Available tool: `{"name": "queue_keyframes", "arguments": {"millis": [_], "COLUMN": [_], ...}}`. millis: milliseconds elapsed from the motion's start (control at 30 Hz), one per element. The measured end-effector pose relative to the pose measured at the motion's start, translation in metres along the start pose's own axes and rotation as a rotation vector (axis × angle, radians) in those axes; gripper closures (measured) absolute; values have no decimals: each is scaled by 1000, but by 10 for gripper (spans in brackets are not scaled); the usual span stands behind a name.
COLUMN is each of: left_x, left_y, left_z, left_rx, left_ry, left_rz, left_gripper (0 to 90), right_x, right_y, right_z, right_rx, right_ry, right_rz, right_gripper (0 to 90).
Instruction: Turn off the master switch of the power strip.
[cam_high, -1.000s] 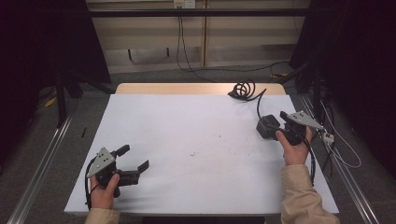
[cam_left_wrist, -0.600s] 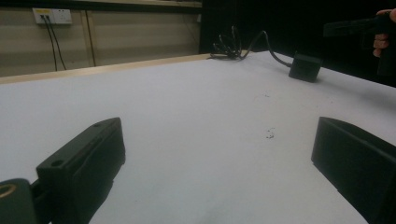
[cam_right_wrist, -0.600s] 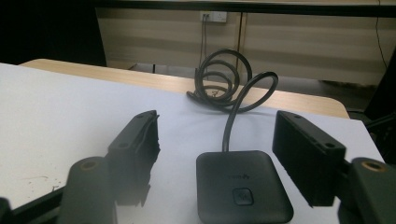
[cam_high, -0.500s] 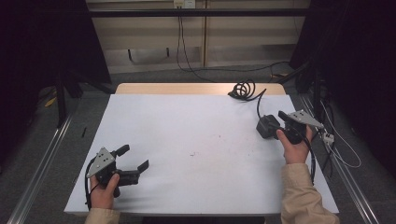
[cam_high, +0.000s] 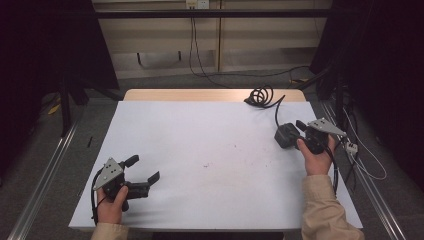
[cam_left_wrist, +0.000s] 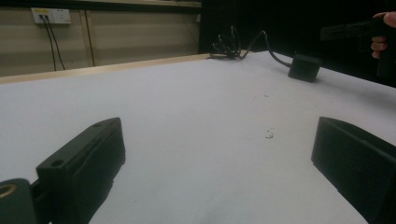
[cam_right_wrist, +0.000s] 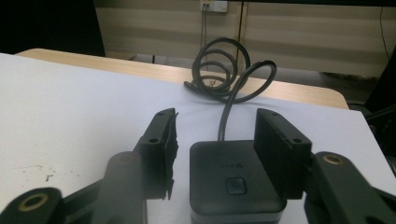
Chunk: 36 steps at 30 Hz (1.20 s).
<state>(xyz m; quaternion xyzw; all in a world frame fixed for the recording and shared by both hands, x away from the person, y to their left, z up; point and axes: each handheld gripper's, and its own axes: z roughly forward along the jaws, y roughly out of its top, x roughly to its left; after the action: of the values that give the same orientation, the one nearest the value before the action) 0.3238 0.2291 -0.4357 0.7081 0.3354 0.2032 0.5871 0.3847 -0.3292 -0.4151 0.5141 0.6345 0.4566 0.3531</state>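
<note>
The right hand-held gripper (cam_right_wrist: 212, 154) is spread wide, its jaws flanking a small black box (cam_right_wrist: 233, 179) without visibly touching it. The box sits near the right edge of the white bench (cam_high: 200, 150), its stiff coiled cable (cam_high: 262, 96) trailing to the far edge. It looks rigid, light and smooth; its flat sides suit a grip. The left hand-held gripper (cam_high: 145, 172) hangs released, empty, well apart. No containers appear.

Bright, evenly lit white table (cam_high: 210, 145), dark murky surroundings, soft blur in close-up foregrounds
</note>
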Motion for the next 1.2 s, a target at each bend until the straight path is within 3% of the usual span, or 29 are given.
{"name": "queue_keyframes", "arguments": {"millis": [300,733,1000,1200], "left_x": [0,1,0,1], "left_y": [0,-1,-1,-1], "left_z": [0,0,1,0], "left_rx": [0,0,2,5], "left_ry": [0,1,2,-1], "left_rz": [-2,-5,-7,0], "left_gripper": [25,24,24,24], "right_x": [-3,-4,-7,-11], "right_y": [-1,2,0,0], "right_z": [0,4,7,6], "right_rx": [8,43,77,73], "right_ry": [3,8,12,7], "right_rz": [15,-1,12,14], "right_gripper": [614,736,779,810]}}
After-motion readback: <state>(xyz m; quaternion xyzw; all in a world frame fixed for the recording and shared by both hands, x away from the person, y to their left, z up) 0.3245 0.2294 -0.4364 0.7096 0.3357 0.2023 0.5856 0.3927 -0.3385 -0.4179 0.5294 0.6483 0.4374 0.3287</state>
